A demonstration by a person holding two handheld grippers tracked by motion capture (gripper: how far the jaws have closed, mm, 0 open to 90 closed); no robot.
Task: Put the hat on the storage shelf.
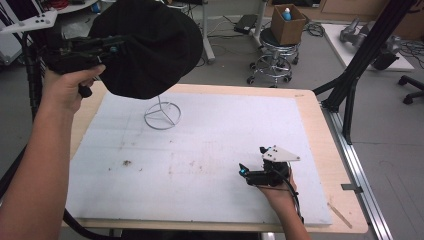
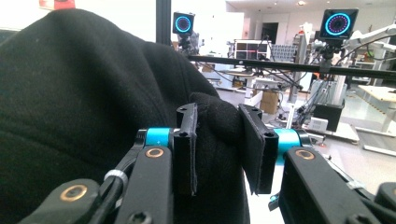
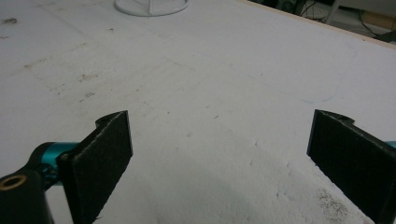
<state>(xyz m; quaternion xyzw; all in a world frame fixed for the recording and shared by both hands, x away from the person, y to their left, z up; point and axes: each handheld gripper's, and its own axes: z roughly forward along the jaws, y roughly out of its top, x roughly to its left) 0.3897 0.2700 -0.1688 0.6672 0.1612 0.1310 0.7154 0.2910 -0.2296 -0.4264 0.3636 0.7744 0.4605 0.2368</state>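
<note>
A black fabric hat (image 1: 150, 45) hangs in the air over the table's far left, above a white wire stand (image 1: 162, 115) whose ring base rests on the white board (image 1: 200, 150). My left gripper (image 1: 117, 47) is shut on a fold of the hat's edge; in the left gripper view the hat (image 2: 84, 93) bulges between the pads of that gripper (image 2: 217, 140). My right gripper (image 1: 242, 171) rests low on the board near the front right, open and holding nothing. In the right gripper view, bare board lies between the wide-apart jaws of this gripper (image 3: 219, 140), with the stand base (image 3: 152, 7) far ahead.
The board covers most of a wooden table (image 1: 320, 130). A black frame strut (image 1: 360, 55) rises just past the table's right edge. Beyond the far edge stand a stool (image 1: 274, 55) and a cardboard box (image 1: 287, 25). Small brown stains mark the board.
</note>
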